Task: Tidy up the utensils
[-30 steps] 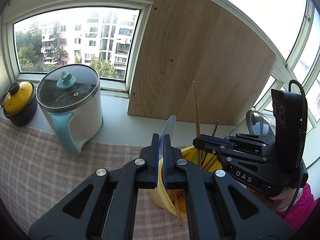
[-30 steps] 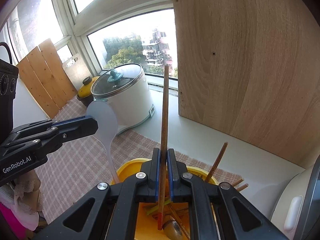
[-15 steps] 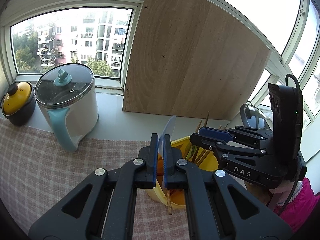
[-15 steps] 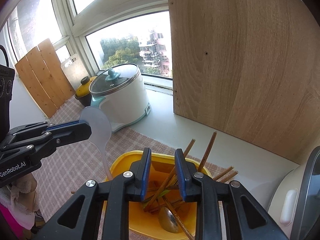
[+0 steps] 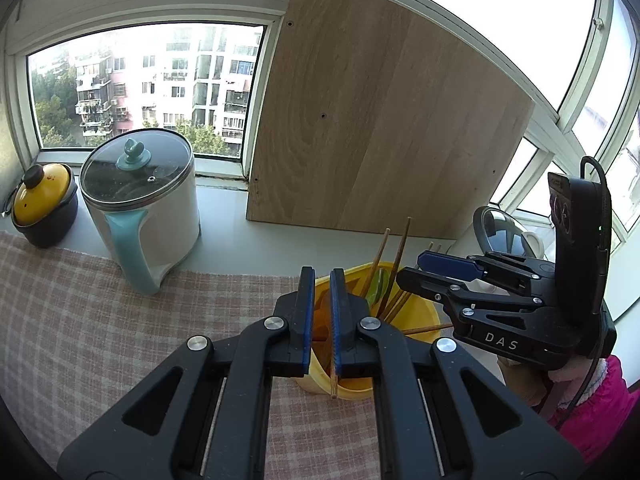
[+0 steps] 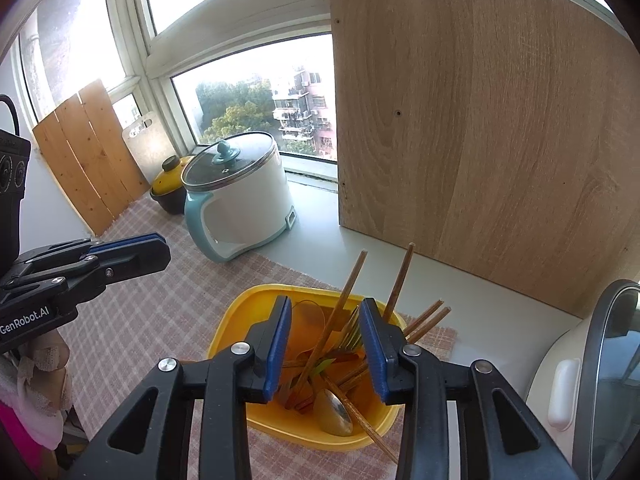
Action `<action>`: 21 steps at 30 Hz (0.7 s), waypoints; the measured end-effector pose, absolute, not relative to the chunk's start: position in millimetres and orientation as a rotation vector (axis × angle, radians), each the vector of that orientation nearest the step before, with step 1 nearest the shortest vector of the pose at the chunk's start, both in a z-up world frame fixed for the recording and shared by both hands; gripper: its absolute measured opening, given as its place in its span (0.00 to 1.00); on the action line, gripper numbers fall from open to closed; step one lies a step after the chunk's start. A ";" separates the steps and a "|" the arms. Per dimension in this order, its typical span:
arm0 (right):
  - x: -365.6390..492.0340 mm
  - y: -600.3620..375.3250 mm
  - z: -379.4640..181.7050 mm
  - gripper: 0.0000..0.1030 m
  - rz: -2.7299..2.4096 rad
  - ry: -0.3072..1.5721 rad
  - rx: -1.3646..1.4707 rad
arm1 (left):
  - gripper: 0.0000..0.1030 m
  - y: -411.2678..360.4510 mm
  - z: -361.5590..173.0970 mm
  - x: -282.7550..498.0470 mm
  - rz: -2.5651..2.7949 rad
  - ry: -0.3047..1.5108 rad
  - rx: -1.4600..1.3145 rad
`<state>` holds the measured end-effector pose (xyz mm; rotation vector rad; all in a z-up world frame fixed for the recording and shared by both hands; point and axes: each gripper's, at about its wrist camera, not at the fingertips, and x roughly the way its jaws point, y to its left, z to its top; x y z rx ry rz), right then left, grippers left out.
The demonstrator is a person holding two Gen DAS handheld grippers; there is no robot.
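Yellow plastic tub [image 6: 240, 312] sits on the pink checked cloth [image 6: 160, 300] covering the counter [image 6: 320, 240], holding the utensils: at least four brown wooden chopsticks [image 6: 352, 280] leaning out over its rim, one metal spoon [image 6: 334, 412] and one translucent plastic spoon [image 6: 308, 320]. Close behind it a large pale wood-grain board [image 6: 500, 140] leans against the window. One white-and-teal electric pot with a glass lid [image 6: 248, 208] and one small dark pot with a yellow lid [image 6: 170, 184] stand further left. The right gripper [image 6: 324, 340] hovers over the tub, its jaws just opening, gripping nothing. The left gripper [image 5: 320, 312] is barely parted and empty.
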<state>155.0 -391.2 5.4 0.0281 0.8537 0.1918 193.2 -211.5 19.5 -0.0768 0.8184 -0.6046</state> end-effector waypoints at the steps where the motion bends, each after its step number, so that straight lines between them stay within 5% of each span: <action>1: 152.5 -390.9 6.8 0.35 0.191 0.851 0.024 | 0.05 -211.0 20.0 189.6 -0.603 0.816 -0.072; 8: 126.1 -383.7 18.6 0.43 0.197 0.818 0.006 | 0.07 -201.0 25.3 155.9 -0.573 0.780 -0.037; 11: 112.5 -378.6 22.9 0.46 0.197 0.798 -0.009 | 0.29 -193.2 28.5 140.6 -0.554 0.758 -0.037; 14: 100.4 -374.0 27.5 0.55 0.190 0.778 -0.024 | 0.34 -187.6 31.2 125.1 -0.538 0.739 -0.023; 18: 86.0 -370.9 33.3 0.65 0.181 0.755 -0.029 | 0.62 -181.6 33.2 104.1 -0.513 0.722 -0.007; 21: 74.9 -372.8 36.9 0.78 0.168 0.735 -0.015 | 0.73 -179.1 33.8 89.8 -0.492 0.708 0.021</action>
